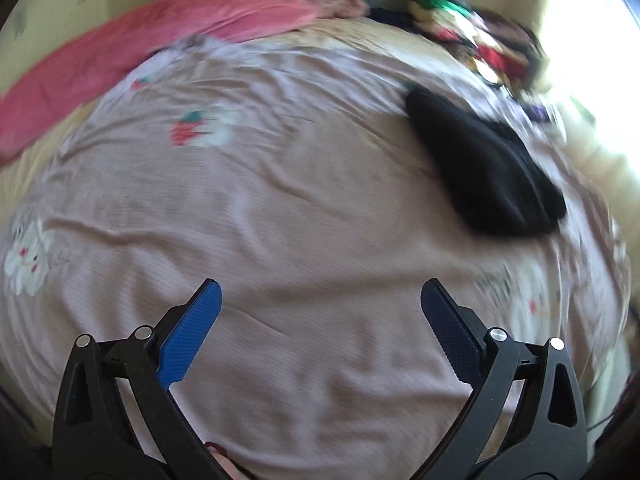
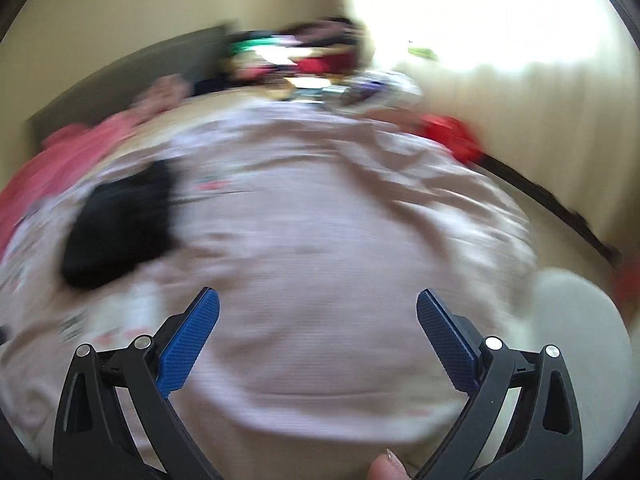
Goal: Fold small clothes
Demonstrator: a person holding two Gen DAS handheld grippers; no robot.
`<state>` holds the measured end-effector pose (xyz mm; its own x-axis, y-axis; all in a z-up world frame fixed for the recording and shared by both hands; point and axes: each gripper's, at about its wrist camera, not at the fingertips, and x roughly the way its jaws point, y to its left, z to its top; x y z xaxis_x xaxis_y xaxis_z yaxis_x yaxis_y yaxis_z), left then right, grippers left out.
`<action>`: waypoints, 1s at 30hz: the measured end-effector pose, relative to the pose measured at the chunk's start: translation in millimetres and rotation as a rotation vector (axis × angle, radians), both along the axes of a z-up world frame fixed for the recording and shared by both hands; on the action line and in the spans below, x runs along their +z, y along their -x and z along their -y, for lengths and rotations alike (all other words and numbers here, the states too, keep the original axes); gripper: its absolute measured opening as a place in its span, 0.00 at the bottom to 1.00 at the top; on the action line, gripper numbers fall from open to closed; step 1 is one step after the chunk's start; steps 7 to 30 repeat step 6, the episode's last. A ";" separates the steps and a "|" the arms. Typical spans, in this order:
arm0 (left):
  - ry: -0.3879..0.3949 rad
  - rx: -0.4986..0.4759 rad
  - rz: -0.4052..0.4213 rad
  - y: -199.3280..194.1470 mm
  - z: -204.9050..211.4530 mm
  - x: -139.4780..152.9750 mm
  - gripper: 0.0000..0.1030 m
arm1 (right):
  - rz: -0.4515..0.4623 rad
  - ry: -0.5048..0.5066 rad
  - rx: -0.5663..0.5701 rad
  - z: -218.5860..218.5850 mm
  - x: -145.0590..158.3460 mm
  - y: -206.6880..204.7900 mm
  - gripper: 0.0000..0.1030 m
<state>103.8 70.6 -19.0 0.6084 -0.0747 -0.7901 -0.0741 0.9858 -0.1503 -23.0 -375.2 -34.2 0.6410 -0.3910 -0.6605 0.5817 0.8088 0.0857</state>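
Observation:
A folded black garment [image 1: 480, 168] lies on the pink bedsheet [image 1: 280, 208], to the right in the left wrist view and to the left in the right wrist view [image 2: 120, 224]. A heap of mixed coloured clothes [image 1: 480, 40] sits at the far end of the bed, also in the right wrist view [image 2: 304, 64]. My left gripper [image 1: 320, 300] is open and empty above the sheet. My right gripper [image 2: 318, 308] is open and empty above the sheet. Both views are blurred.
A pink blanket [image 1: 120, 60] lies along the far left of the bed. A red item [image 2: 452, 136] sits at the bed's right edge. A white rounded object [image 2: 580, 320] is at lower right. A bright window [image 2: 480, 12] is behind.

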 end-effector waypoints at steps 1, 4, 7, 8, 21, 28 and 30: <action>0.014 0.035 -0.008 -6.6 -18.4 1.2 0.91 | -0.010 -0.015 -0.073 24.5 -6.2 10.6 0.96; 0.013 0.206 -0.033 -31.6 -106.8 3.6 0.91 | -0.068 -0.040 -0.281 102.6 -32.3 43.5 0.96; -0.021 0.340 -0.044 -44.9 -176.7 4.6 0.91 | -0.152 0.003 -0.406 150.5 -52.4 62.5 0.96; -0.021 0.340 -0.044 -44.9 -176.7 4.6 0.91 | -0.152 0.003 -0.406 150.5 -52.4 62.5 0.96; -0.021 0.340 -0.044 -44.9 -176.7 4.6 0.91 | -0.152 0.003 -0.406 150.5 -52.4 62.5 0.96; -0.021 0.340 -0.044 -44.9 -176.7 4.6 0.91 | -0.152 0.003 -0.406 150.5 -52.4 62.5 0.96; -0.021 0.340 -0.044 -44.9 -176.7 4.6 0.91 | -0.152 0.003 -0.406 150.5 -52.4 62.5 0.96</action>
